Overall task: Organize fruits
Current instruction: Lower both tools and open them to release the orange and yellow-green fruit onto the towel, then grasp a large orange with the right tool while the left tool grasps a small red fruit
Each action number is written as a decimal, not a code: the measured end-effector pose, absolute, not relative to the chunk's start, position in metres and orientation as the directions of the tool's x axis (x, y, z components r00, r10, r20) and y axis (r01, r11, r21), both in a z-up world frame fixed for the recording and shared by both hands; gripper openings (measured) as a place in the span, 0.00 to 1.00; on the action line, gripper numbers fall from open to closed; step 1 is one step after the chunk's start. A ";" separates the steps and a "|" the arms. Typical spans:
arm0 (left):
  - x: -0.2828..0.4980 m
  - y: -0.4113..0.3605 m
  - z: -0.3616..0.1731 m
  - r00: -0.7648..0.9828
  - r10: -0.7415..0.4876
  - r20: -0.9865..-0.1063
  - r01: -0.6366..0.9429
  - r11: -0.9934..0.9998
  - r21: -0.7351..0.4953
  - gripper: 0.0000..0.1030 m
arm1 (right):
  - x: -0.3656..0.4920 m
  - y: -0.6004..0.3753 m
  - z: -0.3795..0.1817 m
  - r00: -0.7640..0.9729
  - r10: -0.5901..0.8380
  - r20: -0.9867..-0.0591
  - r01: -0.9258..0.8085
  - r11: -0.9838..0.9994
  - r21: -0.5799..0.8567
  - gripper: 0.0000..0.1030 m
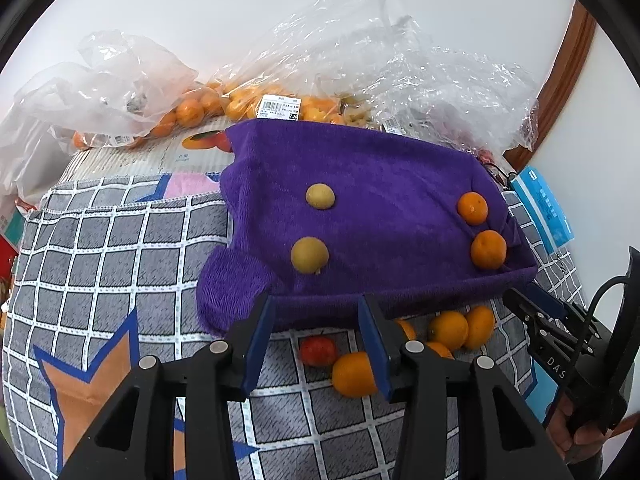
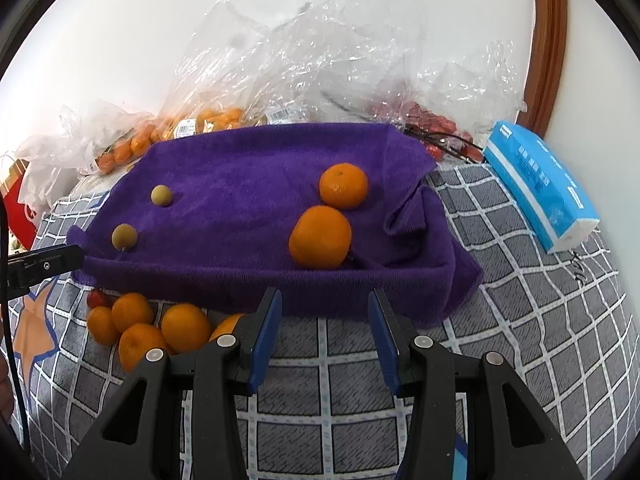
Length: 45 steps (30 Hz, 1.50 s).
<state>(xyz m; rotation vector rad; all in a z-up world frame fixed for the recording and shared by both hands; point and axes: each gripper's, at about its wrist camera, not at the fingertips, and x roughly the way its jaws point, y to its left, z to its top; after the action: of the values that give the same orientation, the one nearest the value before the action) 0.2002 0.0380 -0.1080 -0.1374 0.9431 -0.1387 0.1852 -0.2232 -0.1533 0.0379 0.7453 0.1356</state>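
Note:
A purple towel (image 1: 380, 184) (image 2: 248, 184) lies on a checked cloth. On it rest two small yellow-green fruits (image 1: 310, 255) (image 2: 124, 236) at the left and two oranges (image 1: 488, 249) (image 2: 320, 237) at the right. In front of the towel lies a loose heap of oranges (image 1: 354, 374) (image 2: 185, 327) with one small red fruit (image 1: 318, 351) (image 2: 97, 298). My left gripper (image 1: 316, 304) hangs open over the towel's near edge, nothing between its fingers. My right gripper (image 2: 325, 300) is also open and empty at the towel's near edge; it shows in the left wrist view (image 1: 536, 314) too.
Clear plastic bags (image 1: 360, 64) (image 2: 320, 48) with oranges and other fruit crowd the space behind the towel. A blue tissue pack (image 2: 540, 192) lies at the right. A white wall and a brown wooden frame (image 2: 548, 40) stand behind. A person's hand (image 1: 568, 432) holds the right gripper.

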 end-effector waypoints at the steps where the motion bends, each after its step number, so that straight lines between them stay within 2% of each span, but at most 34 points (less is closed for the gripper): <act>1: 0.199 0.038 -0.108 0.580 -0.179 -0.795 0.058 0.982 -0.178 0.41 | 0.184 -0.223 -0.154 0.725 0.138 -0.675 -0.111 0.990 0.083 0.43; 33: 0.173 0.055 -0.130 0.545 -0.164 -0.823 -0.004 0.980 -0.198 0.41 | 0.168 -0.214 -0.175 0.686 0.149 -0.712 -0.123 0.988 0.088 0.43; 45: 0.170 0.060 -0.133 0.531 -0.170 -0.830 -0.031 0.975 -0.220 0.41 | 0.160 -0.208 -0.166 0.690 0.240 -0.683 -0.193 0.970 0.146 0.43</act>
<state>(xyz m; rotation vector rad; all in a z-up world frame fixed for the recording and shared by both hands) 0.1704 0.0599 -0.1330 -0.2181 1.0097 -0.0833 0.1598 -0.2083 -0.1663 0.0642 0.7725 0.2419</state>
